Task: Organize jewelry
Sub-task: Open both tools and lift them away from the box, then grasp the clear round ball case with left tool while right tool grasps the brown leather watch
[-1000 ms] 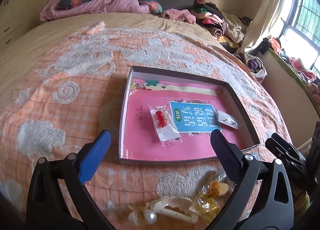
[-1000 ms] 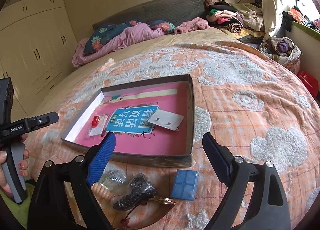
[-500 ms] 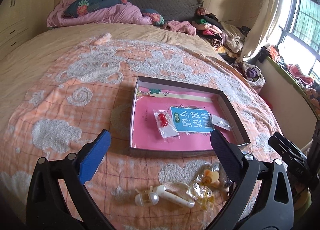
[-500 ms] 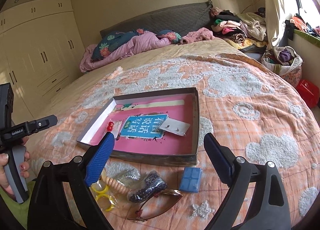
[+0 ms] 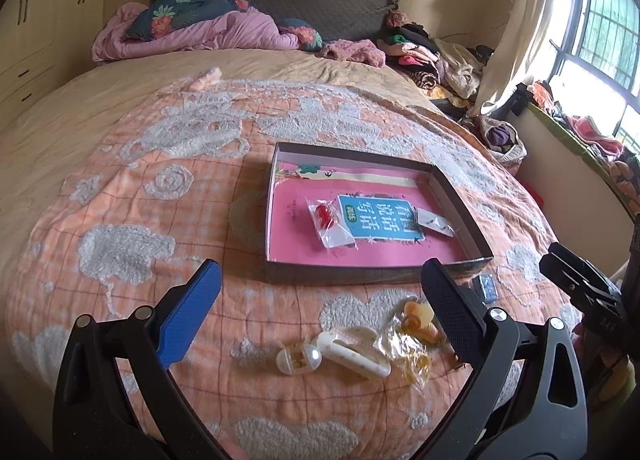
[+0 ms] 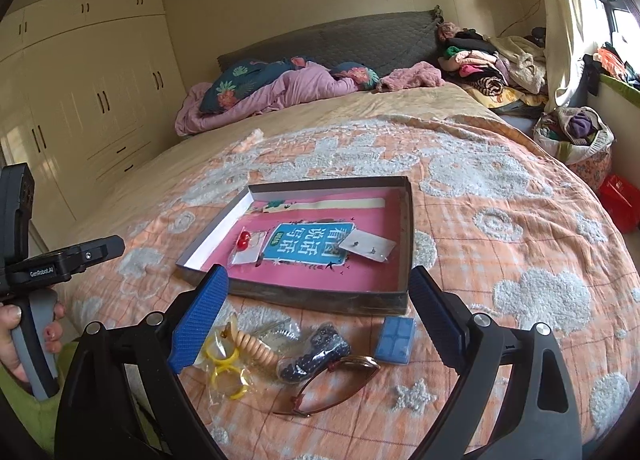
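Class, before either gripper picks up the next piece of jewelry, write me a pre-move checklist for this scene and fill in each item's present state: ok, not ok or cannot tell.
1. Left gripper open, holding nothing: ok.
2. Right gripper open, holding nothing: ok.
3. Shallow box lies flat on the bedspread with free pink floor for more items: ok.
4. All jewelry already in the box: not ok. Only the red earring bag and the stud earring card are inside; the yellow rings bag, dark bead bag, blue case and white hair clip lie outside.
5. Loose items lie apart for a single grasp: not ok, the bags overlap.
6. Bags sealed: cannot tell.
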`<state>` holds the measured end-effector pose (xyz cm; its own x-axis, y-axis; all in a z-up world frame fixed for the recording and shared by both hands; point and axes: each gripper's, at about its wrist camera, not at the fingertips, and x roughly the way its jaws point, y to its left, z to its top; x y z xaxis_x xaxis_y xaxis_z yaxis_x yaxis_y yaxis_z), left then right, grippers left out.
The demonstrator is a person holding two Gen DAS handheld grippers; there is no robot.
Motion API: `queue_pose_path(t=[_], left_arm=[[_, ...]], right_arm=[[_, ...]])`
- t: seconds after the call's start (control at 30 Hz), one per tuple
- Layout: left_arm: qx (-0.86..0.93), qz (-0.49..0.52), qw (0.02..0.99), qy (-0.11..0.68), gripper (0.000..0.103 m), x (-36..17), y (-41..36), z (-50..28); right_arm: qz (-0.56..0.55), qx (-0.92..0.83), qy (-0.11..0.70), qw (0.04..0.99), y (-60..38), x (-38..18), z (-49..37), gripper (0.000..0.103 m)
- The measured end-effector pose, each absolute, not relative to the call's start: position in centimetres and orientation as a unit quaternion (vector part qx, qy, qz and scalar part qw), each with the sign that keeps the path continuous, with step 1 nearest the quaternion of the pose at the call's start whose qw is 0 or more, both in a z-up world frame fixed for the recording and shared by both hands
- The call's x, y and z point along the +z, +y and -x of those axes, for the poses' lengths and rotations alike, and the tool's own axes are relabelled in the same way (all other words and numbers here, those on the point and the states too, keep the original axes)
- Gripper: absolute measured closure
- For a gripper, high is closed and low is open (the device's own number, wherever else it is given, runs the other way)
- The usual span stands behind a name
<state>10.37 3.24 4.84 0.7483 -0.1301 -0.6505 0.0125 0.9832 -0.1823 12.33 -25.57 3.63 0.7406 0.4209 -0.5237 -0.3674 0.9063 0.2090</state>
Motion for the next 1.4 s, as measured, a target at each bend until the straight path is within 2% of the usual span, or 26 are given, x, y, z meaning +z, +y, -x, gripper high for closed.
queue_pose_path(t=[0.6, 1.4], left_arm=[[-0.045, 0.047, 0.923, 0.379, 0.01, 2.6, 2.5, -7.1], [-0.033, 0.033, 0.89, 0.454, 0.01, -3.9, 2.8, -4.3]], right_arm=[[-0.023, 0.219, 0.319, 0.922, -24.8, 2.3, -10.1, 0.012], [-0.011, 0.219, 0.358, 0.908, -24.6, 0.2, -8.9, 0.012]])
